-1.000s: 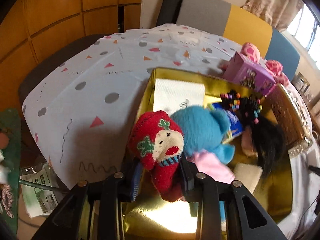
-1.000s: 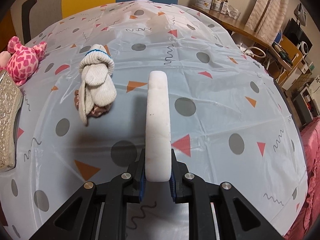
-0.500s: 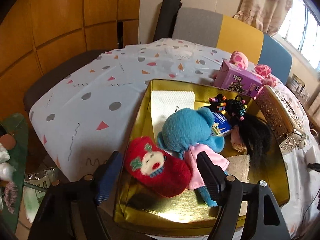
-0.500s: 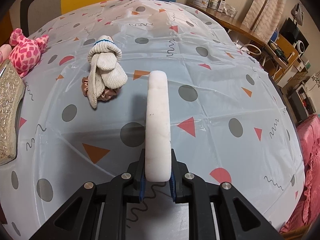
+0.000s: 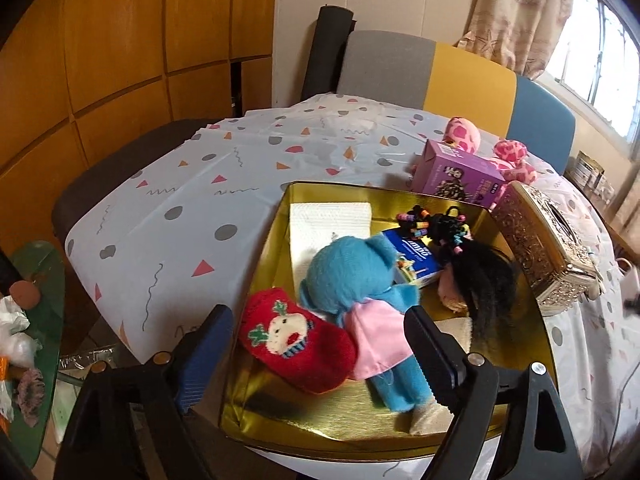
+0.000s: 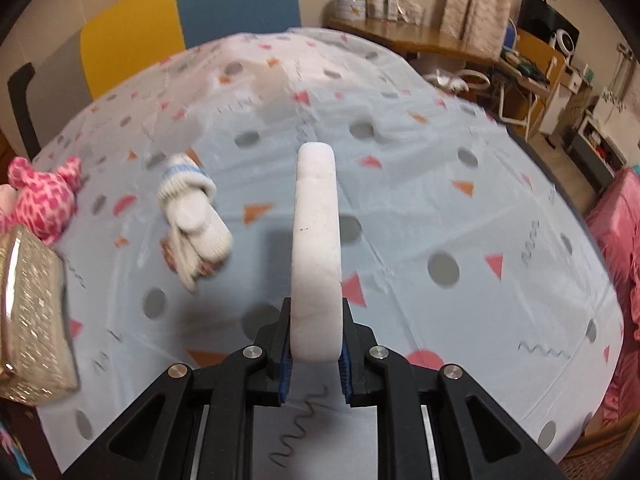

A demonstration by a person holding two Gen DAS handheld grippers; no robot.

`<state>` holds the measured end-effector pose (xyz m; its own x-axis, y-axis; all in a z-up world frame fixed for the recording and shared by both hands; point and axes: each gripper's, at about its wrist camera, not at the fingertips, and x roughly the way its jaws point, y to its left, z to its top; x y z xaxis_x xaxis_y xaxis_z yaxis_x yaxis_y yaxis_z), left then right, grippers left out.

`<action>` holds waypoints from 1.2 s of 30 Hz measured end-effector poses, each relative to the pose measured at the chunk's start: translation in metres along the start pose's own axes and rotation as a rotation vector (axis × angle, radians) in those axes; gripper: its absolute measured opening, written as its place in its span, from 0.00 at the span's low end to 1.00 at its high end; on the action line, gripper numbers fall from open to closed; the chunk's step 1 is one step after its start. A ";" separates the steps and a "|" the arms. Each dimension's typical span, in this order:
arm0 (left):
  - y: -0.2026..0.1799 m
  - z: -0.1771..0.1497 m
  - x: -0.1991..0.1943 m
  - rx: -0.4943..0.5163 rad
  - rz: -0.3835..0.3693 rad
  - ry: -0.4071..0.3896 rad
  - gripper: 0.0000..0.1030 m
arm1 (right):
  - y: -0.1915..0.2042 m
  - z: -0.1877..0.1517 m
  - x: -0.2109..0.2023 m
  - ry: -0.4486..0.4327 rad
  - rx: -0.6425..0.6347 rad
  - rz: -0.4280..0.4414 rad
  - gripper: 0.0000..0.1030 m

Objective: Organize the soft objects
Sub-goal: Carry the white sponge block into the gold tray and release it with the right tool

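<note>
1. The left gripper (image 5: 318,324) was seen with its jaws spread wide, having just been opening; nothing was pressed by them, though the red sock (image 5: 298,346) lay in the gold tray (image 5: 276,232) between and below them.
2. Beside the sock, touching it, a blue plush toy (image 5: 352,280) in a pink top was laid, with a black-haired doll (image 5: 484,280) just beyond.
3. A blue packet (image 5: 412,250) bore white lettering — too small to be read.
4. The right gripper (image 6: 314,364) was clenched on a white foam pad (image 6: 316,248), held upright above the worktop (image 6: 440,208).
5. A white sock bundle (image 6: 192,208) lay on the worktop — blurred.
</note>
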<state>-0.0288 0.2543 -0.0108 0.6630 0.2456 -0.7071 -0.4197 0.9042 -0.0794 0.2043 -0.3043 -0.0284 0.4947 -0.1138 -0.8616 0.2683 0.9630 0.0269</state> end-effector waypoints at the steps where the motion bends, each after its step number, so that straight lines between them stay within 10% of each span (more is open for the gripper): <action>1: -0.001 0.000 0.000 0.003 -0.001 0.000 0.85 | 0.005 0.004 -0.004 -0.010 -0.007 0.007 0.17; 20: -0.010 -0.005 -0.020 0.051 0.032 -0.036 0.92 | 0.211 0.065 -0.057 -0.148 -0.315 0.137 0.17; 36: 0.001 -0.011 -0.021 0.046 0.070 -0.030 0.92 | 0.361 0.000 -0.104 -0.152 -0.561 0.405 0.17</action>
<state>-0.0498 0.2461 -0.0034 0.6518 0.3183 -0.6884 -0.4372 0.8994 0.0019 0.2501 0.0554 0.0709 0.5861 0.2867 -0.7578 -0.4078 0.9126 0.0299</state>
